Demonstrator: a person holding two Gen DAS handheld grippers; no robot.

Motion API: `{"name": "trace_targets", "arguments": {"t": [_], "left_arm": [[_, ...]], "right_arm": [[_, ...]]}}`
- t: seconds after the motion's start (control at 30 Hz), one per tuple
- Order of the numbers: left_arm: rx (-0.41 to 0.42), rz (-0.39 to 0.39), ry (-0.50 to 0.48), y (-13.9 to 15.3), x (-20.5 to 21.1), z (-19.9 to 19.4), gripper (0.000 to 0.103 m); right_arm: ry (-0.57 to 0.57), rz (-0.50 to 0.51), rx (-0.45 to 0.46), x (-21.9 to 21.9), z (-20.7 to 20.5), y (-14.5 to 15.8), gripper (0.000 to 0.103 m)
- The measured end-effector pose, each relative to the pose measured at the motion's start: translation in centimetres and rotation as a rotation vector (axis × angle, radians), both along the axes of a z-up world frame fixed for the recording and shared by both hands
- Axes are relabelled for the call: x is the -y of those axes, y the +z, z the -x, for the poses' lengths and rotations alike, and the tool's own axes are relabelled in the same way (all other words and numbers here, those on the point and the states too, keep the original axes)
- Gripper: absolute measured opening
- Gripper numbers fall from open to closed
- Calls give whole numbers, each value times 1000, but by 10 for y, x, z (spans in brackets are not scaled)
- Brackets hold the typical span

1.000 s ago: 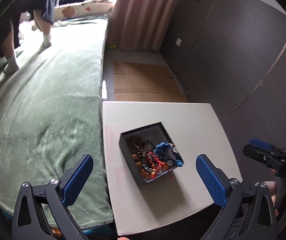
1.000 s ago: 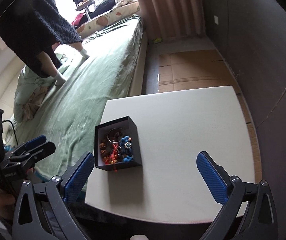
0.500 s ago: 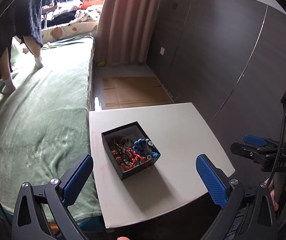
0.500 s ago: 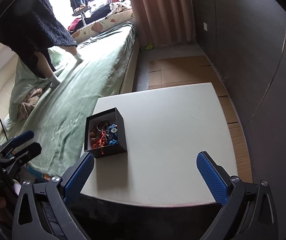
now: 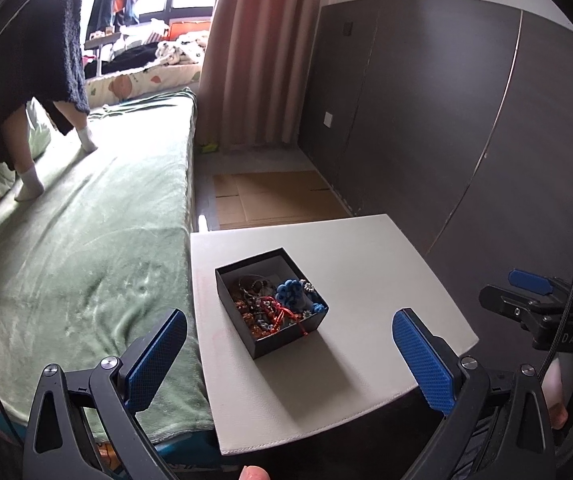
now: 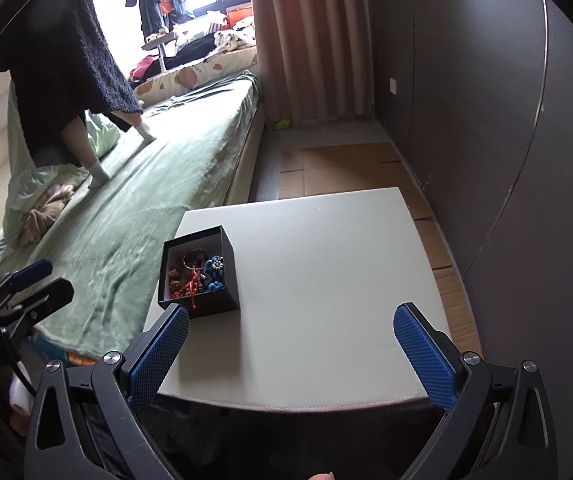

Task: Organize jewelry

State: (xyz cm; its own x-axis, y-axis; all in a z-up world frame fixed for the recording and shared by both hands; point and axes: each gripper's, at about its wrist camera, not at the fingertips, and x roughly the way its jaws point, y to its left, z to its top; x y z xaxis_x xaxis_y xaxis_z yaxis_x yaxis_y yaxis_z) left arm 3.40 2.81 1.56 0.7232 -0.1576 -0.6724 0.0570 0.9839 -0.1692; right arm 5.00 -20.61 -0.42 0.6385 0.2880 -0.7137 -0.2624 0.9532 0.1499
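Both views now sit higher and further back than a second ago; left claw (image 5: 288, 354) and right claw (image 6: 292, 354) hang spread and empty; jewelry (image 5: 272, 302) lies tangled in the black box (image 5: 286, 338) on the bench (image 5: 366, 264); whether sorting is starting or finished is unclear.

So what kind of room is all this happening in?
Most likely a bedroom: a bed under a green blanket, long curtains by a window, and a small white table holding a black box of jewelry.
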Motion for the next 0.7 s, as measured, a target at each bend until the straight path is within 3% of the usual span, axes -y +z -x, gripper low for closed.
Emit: {"name": "trace_targets", "arguments": {"t": [0.3, 0.7], "left_arm": [[71, -11, 65, 4, -10, 6, 102], [114, -40, 71, 8, -6, 12, 102]], "right_arm": [[-28, 16, 28, 2, 12, -8, 103], [-35, -22, 94, 4, 20, 2, 103]]}}
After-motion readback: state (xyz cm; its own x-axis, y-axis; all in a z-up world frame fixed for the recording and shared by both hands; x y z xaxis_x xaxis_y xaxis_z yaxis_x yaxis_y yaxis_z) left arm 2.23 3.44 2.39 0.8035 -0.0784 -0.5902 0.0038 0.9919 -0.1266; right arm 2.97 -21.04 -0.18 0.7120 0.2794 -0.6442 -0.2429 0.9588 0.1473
